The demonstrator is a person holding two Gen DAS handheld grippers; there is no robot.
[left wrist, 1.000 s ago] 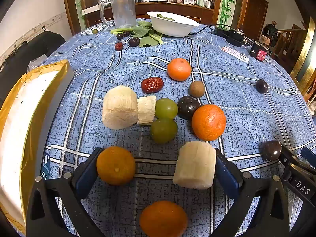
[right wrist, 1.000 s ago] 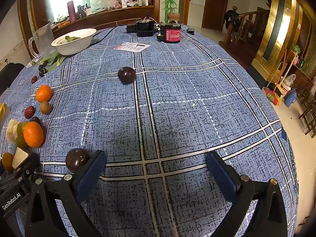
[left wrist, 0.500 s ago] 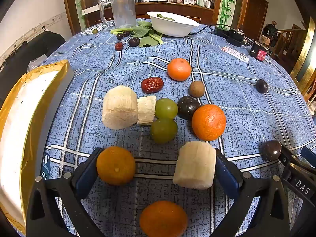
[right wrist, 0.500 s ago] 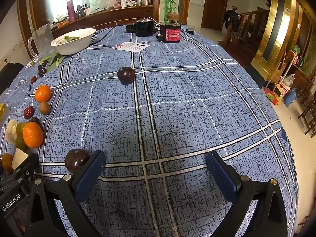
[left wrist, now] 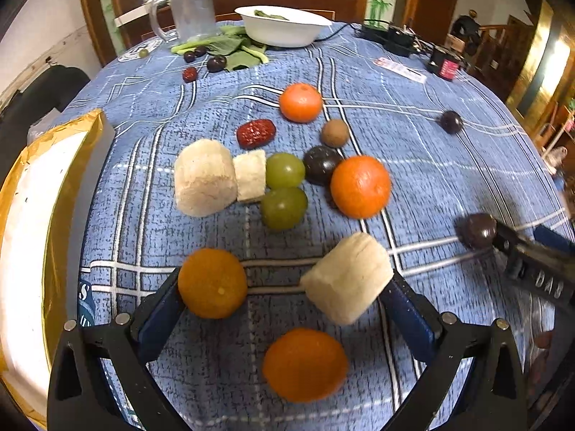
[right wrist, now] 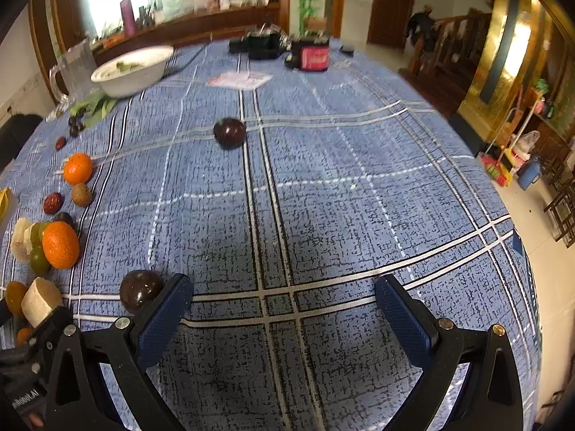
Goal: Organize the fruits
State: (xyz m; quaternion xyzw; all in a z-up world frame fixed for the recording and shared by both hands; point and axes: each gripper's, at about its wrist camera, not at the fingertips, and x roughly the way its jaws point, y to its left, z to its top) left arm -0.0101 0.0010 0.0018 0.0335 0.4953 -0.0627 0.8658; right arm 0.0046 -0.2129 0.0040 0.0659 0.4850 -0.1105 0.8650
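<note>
My left gripper (left wrist: 284, 300) is open over the blue checked cloth. A small orange (left wrist: 212, 283) sits by its left finger, a pale banana chunk (left wrist: 346, 282) by its right finger, another orange (left wrist: 304, 364) between the jaws. Ahead lie two more banana chunks (left wrist: 205, 177), two green grapes (left wrist: 284, 170), a dark plum (left wrist: 321, 163), oranges (left wrist: 360, 186), a red date (left wrist: 256, 132) and a brown longan (left wrist: 335, 133). My right gripper (right wrist: 284, 303) is open and empty; a dark round fruit (right wrist: 141, 290) touches the outside of its left finger. Another dark plum (right wrist: 230, 133) lies farther ahead.
A gold-rimmed white tray (left wrist: 32, 237) lies at the left. A white bowl (left wrist: 285, 28), glass jug (left wrist: 188, 9), green leaves and small dark fruits sit at the far end. Black devices and a red-labelled can (right wrist: 312, 58) stand at the back. The table edge drops off on the right.
Both views have tilted and shifted slightly with some blur. The left gripper has moved a little forward. No fruit has been picked up or moved.
</note>
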